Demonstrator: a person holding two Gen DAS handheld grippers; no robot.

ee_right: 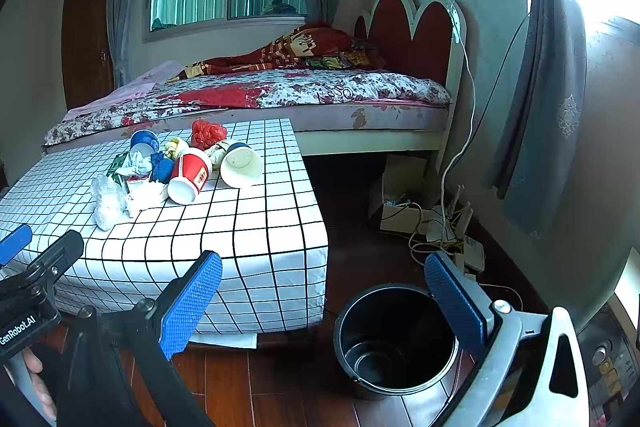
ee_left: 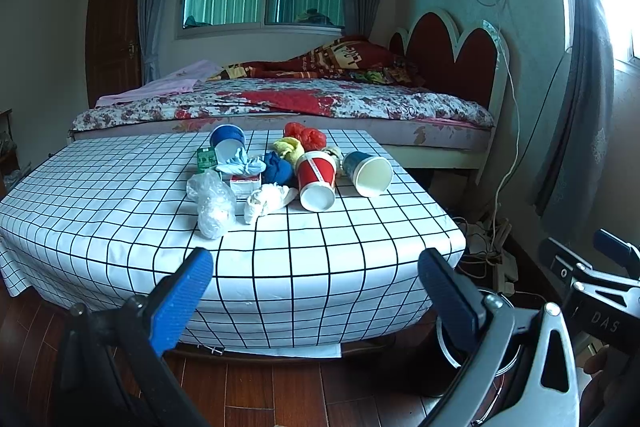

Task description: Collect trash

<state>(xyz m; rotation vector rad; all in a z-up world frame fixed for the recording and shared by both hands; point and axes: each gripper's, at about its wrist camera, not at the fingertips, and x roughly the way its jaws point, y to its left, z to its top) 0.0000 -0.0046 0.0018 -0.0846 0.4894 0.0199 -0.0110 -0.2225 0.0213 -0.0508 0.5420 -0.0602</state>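
Ahead of your left gripper [ee_left: 316, 291], jaws spread and empty, the trash pile [ee_left: 276, 171] on the checked table [ee_left: 120, 195], below your right gripper [ee_right: 324, 301], also spread, the black bin [ee_right: 394, 341].

- The tabletop [ee_left: 280, 267] stands in front of the bed [ee_left: 280, 103], with the headboard [ee_left: 452, 47] at the bed's right end.
- The trash lies in a cluster on the far half of the tabletop.
- Front row, left to right: bag [ee_left: 212, 203], tissue [ee_left: 268, 201], cup [ee_left: 316, 179], second cup [ee_left: 368, 173], both cups on their sides.
- A third cup [ee_left: 228, 141] lies behind the bag, at the cluster's far left.
- A wad [ee_left: 305, 135] lies behind the first cup.
- The bin [ee_right: 396, 339] stands on the floor [ee_right: 248, 387], right of the tabletop's near corner.
- Cables [ee_right: 436, 235] lie on the floor behind the bin, below the headboard.
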